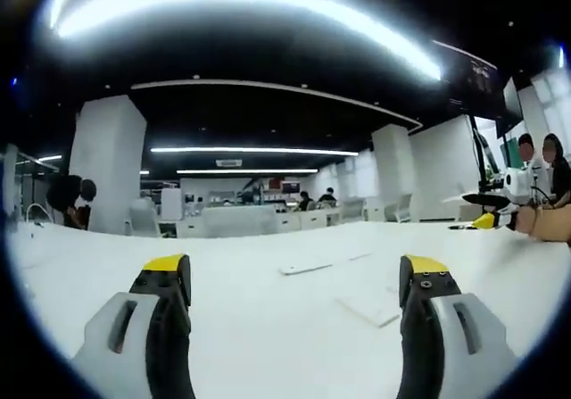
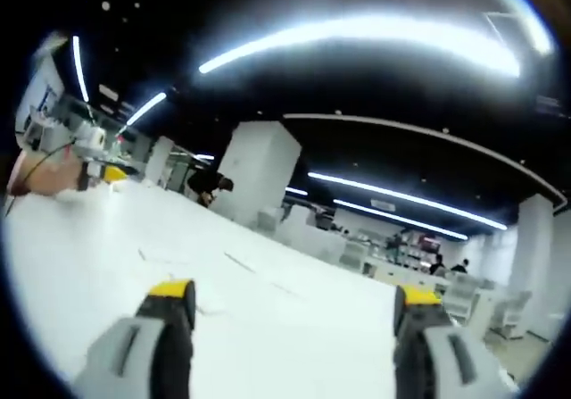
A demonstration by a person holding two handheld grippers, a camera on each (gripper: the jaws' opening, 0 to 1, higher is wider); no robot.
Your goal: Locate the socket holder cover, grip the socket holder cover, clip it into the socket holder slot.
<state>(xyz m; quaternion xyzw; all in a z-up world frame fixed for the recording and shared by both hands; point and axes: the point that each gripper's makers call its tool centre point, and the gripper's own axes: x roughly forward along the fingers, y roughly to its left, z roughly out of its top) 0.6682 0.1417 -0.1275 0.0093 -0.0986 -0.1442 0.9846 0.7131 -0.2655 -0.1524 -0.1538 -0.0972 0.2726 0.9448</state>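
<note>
Between our jaws: both the left gripper (image 1: 294, 278) and right gripper (image 2: 294, 303) gape wide, empty, ready for searching.
Ahead of left gripper: flat white strip (image 1: 305, 269), possibly the socket holder cover, on the white table (image 1: 268, 345).
Beyond: slot not discernible.

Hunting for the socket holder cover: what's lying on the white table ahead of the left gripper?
On the white table, ahead of the open left gripper, lie two flat pale pieces: one straight ahead, another nearer the right jaw. Too washed out to identify.

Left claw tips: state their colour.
Yellow tips on a black and grey left claw, clearest in the left gripper view.
</note>
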